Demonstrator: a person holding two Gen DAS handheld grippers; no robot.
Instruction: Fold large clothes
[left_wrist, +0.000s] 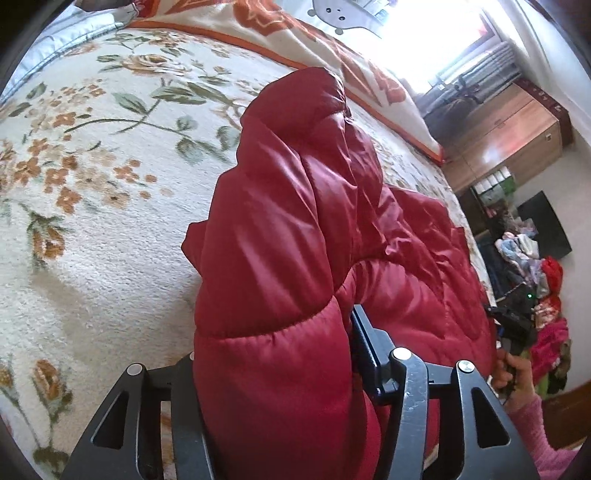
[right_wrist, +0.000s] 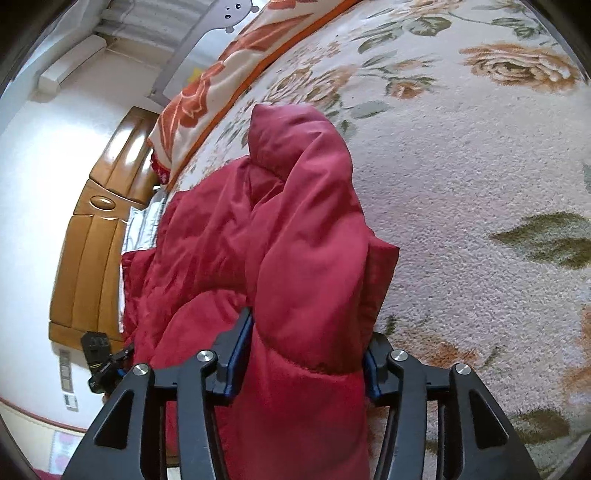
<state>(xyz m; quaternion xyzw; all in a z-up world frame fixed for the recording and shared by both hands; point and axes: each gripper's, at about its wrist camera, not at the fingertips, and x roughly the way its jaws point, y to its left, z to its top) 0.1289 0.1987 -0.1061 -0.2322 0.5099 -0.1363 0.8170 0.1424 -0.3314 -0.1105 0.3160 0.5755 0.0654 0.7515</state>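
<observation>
We log one red jacket (left_wrist: 317, 221) on the floral bedspread (left_wrist: 92, 166): a puffy fold between our left gripper (left_wrist: 273, 354) fingers, clamped; another between our right gripper (right_wrist: 306, 350) fingers, clamped

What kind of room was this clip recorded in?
Most likely a home bedroom. The red padded jacket lies on a bed with a floral blanket, a wooden headboard stands against the wall, and a wooden dresser sits near the window.
</observation>
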